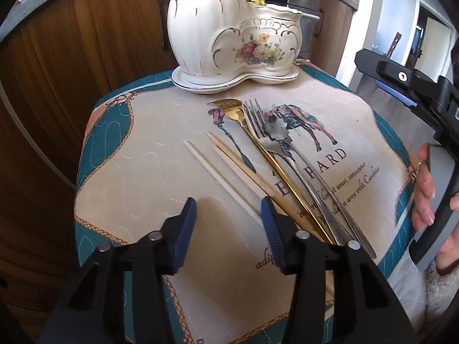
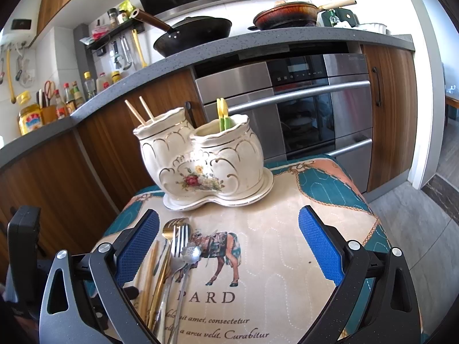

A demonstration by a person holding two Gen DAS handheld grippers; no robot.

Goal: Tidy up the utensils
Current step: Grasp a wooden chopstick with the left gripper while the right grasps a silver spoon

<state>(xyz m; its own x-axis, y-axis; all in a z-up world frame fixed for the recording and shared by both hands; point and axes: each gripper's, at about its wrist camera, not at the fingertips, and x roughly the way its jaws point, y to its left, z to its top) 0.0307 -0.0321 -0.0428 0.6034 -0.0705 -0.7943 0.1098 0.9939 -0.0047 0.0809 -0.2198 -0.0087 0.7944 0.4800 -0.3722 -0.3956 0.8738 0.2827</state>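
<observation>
A white ceramic utensil holder with gold trim and a painted flower spray stands on its matching saucer at the far edge of the tabletop, which is covered by a quilted cloth printed with a horse and lettering. The holder has two joined compartments. In the right wrist view, the left, taller compartment holds two wooden chopsticks leaning out to the left; the right, lower compartment holds a yellow and green item, possibly the handle of a small utensil, though the view does not settle what it is. The remaining utensils lie loose on the cloth in front of the holder, side by side and pointing toward it: a white chopstick, a pair of wooden chopsticks, a gold slotted spoon, a silver fork and a silver utensil with a flower-shaped head, the last three overlapping along their handles. The left claw is lowered over the near ends of the utensils, partly open with nothing pressed between its blue pads; the white chopstick runs into the gap and ends just beside the right pad. The right claw stands wide open and empty above the cloth, its left pad beside the fork and spoon heads. In the left wrist view a person's hand grips the handle of the right claw. Behind the tabletop are wooden cabinets and a steel oven.
</observation>
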